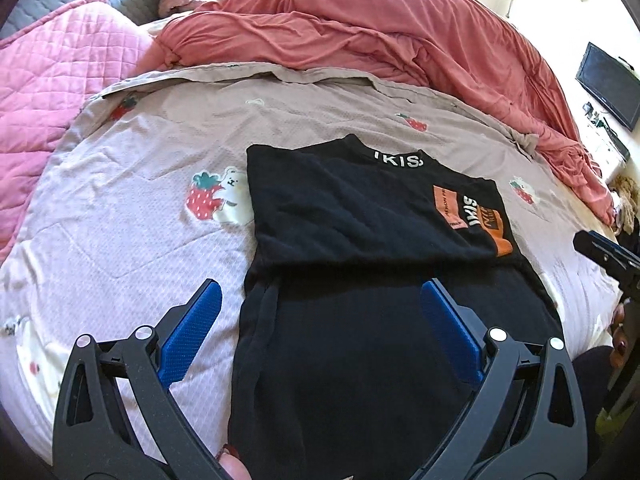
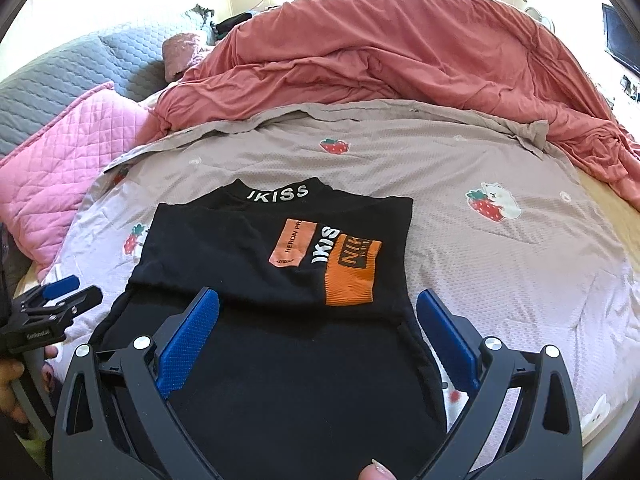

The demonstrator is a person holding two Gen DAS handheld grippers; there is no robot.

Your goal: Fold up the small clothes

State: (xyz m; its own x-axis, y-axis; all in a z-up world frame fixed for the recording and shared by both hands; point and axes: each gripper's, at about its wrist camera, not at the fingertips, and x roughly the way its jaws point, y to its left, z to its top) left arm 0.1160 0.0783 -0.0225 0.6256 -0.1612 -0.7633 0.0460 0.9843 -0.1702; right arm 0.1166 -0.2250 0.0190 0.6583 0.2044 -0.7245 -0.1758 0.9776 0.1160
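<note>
Both tongs gape empty: left gripper (image 1: 320, 300), right gripper (image 2: 318, 308). Your black shirt (image 2: 280, 240) lies 12 o'clock, long axis 6-to-12; neither hand nearer.

Strawberry-print sheet (image 2: 400, 168) spread flat; rumpled coral duvet (image 2: 400, 48) heaped behind; pink quilted blanket (image 1: 60, 80) at left; wall-mounted screen (image 1: 608, 84) at right

Bed spread with a pale pink-grey sheet (image 2: 460, 168) printed with strawberries and small white bears. Lying flat on it, a black shirt (image 2: 280, 264), partly folded, orange patches and white lettering facing up. Heaped along the far side, a rumpled coral duvet (image 2: 400, 48). At the far left, a pink quilted blanket (image 1: 60, 64).
</note>
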